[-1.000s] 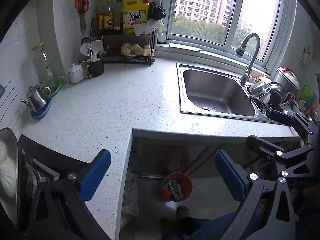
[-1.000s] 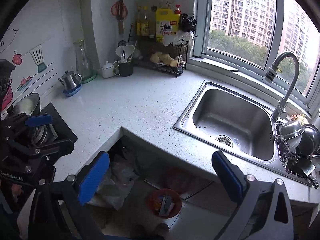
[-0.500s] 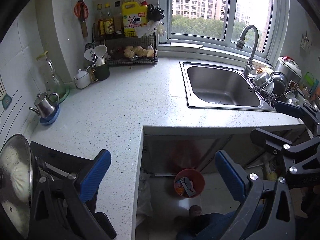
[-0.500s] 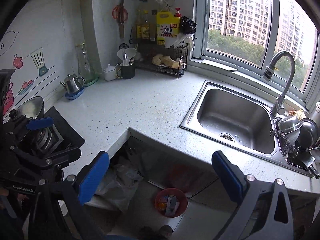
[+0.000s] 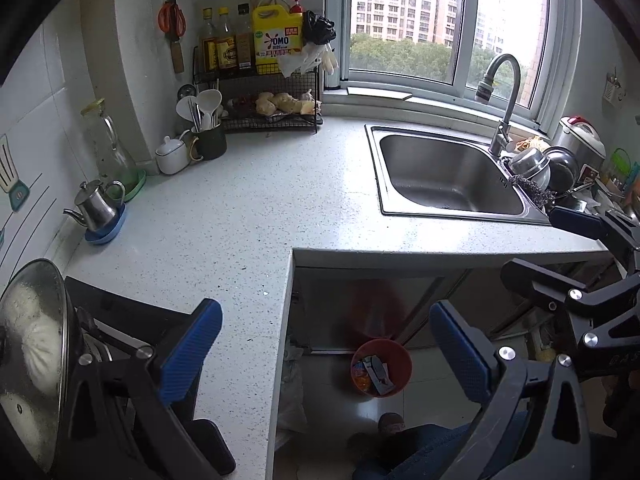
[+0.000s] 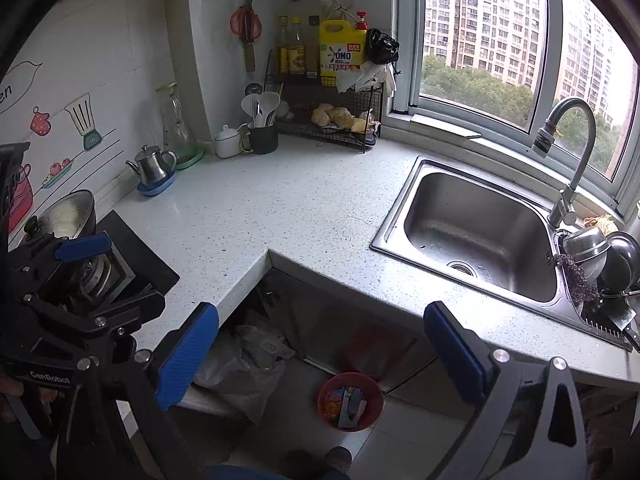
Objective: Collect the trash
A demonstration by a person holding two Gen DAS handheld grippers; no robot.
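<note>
Across the whole kitchen corner we see the pale speckled L-shaped stone countertop [image 5: 248, 216], bare over its wide middle, with a window behind it showing apartment towers. Set into its right-hand stretch is the rectangular stainless steel sink [image 6: 480, 232], with the curved grey faucet [image 6: 568, 148] rising from its far rim and a heap of upturned steel bowls [image 6: 600, 248] just beside it. In the back corner stands the black wire rack [image 5: 272, 92], carrying a yellow detergent jug [image 5: 276, 40] and dark bottles on top and pale lumpy food below; beside it sit a dark cup of white utensils [image 5: 206, 136] and a small white lidded pot [image 5: 172, 156]. Further left along the wall, a small steel kettle [image 6: 154, 168] rests on a blue saucer. On the floor, under the open front of the counter, stands the small round red trash bin [image 6: 350, 400], holding colourful wrappers and a dark carton; crumpled clear plastic bags [image 6: 244, 364] lie to its left. We hold the left gripper [image 5: 320, 348] above the counter's inner corner, blue-padded fingers spread wide with nothing between them. The right gripper [image 6: 320, 348] hangs likewise above the bin, its jaws fully apart and holding nothing.
</note>
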